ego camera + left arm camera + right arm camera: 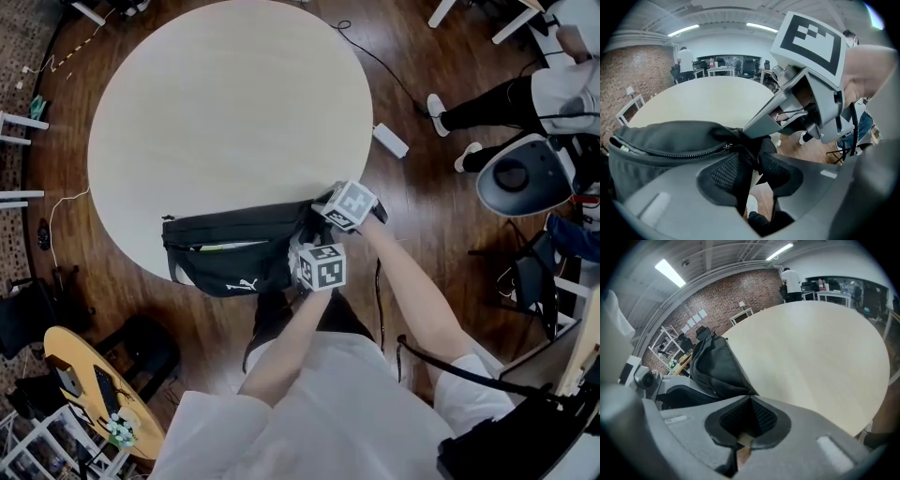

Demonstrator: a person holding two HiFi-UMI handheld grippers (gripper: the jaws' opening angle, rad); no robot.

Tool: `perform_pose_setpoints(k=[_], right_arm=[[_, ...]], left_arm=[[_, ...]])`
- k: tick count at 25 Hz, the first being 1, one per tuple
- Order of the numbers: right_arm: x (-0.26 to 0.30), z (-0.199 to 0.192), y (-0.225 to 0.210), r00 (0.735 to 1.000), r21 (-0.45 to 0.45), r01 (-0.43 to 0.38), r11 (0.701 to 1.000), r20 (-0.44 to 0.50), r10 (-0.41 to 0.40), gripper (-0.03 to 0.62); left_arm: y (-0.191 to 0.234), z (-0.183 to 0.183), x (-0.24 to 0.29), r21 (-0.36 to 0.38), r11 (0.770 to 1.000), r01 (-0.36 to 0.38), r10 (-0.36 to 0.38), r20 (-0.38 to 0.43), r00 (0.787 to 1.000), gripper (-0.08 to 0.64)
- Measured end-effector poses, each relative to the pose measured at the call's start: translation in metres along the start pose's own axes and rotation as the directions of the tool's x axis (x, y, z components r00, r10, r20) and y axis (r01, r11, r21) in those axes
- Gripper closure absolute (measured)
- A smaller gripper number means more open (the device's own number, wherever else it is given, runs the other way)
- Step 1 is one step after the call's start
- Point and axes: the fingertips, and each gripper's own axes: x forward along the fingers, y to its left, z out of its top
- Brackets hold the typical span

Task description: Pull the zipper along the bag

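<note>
A black waist bag lies along the near edge of the round pale table, its lower half hanging over the rim. Its zipper gapes in the middle, showing something light inside. In the left gripper view the zipper teeth run in from the left to the slider, just short of my left gripper. That gripper is open, its pads apart beside the bag's right end. My right gripper is shut on the bag's right end fabric, pinched at the jaw tips.
A white power strip and a cable lie on the wooden floor right of the table. A seated person's legs and a round grey base are at the upper right. A yellow side table stands at the lower left.
</note>
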Motion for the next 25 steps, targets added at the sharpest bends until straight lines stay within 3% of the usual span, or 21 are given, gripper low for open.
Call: perform_pose_setpoints(k=[4,10,19,25], right_arm=[[0.002,0.001,0.001,1.000,-0.004,0.000,1.000,0.005,0.000,0.601],[0.002,0.000,0.000,1.000,0.008,0.027,1.000,0.002,-0.027,0.601],[0.003,-0.001,-0.002,0.997,0.027,0.074,0.997,-0.017,-0.073,0.601],[0.002,-0.004,-0.003,0.992,0.036,0.123,0.992,-0.042,-0.121,0.601]], left_arm=[[0.000,-0.002,-0.002,0.048,0.999,0.007,-0.008,0.007,1.000,0.424],[-0.008,-0.007,-0.013,0.100,0.991,0.090,-0.090,-0.002,0.996,0.517],[0.000,-0.009,-0.046,0.105,0.974,0.203,-0.205,0.011,0.979,0.526],[0.028,-0.003,-0.069,0.070,0.963,0.259,-0.263,0.049,0.963,0.529]])
